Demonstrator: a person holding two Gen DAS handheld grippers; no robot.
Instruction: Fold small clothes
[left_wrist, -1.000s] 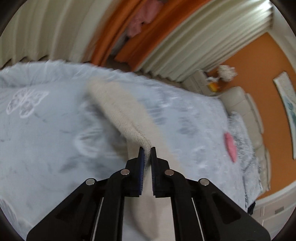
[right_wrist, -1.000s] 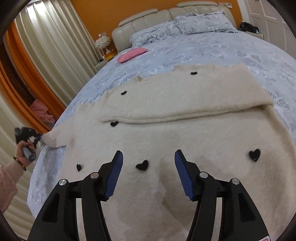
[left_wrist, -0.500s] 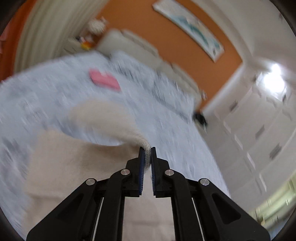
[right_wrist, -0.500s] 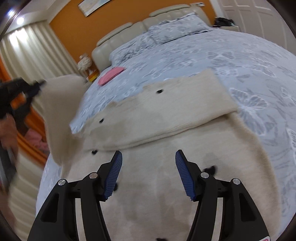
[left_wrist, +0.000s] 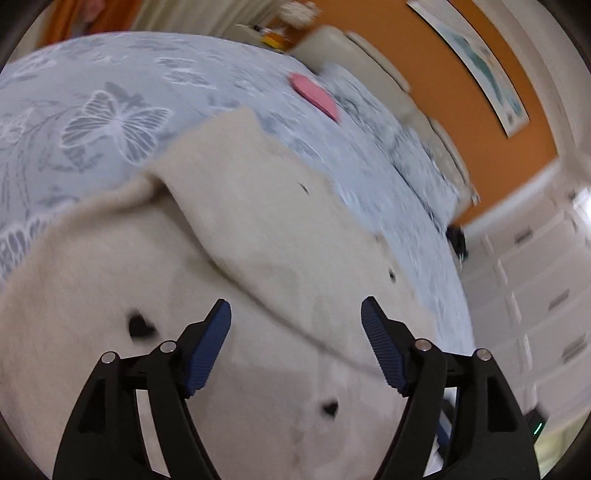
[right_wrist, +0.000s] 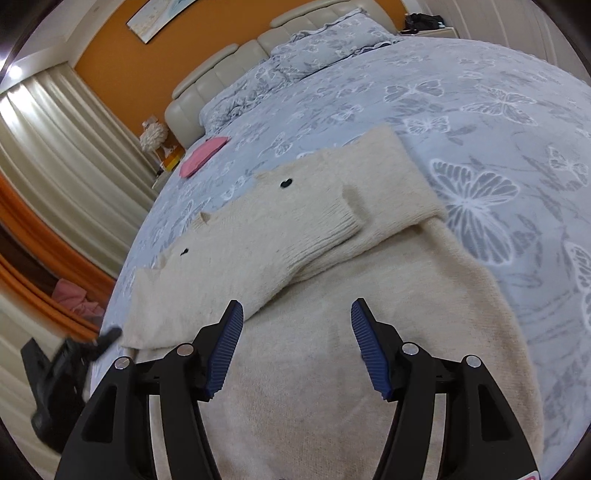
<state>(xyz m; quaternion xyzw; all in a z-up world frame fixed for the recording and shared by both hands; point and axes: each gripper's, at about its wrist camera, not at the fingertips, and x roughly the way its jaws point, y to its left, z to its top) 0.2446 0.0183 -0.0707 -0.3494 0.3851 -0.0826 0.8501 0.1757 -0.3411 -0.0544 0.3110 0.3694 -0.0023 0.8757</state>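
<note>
Left gripper (left_wrist: 295, 332) lets go — jaws now wide apart, and the sleeve (right_wrist: 295, 236) it carried lies across the sweater (right_wrist: 332, 369), mid-bed (right_wrist: 480, 92). Right gripper (right_wrist: 297, 343) hovers over the body, jaws apart too. Both sleeves look in; the body fold seems next.

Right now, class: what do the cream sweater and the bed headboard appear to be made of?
Cream sweater: fuzzy knit, probably wool or acrylic; ribbed cuff and matte nap show. Headboard: padded leather or faux leather, with smooth, slightly glossy cushioned panels.
</note>
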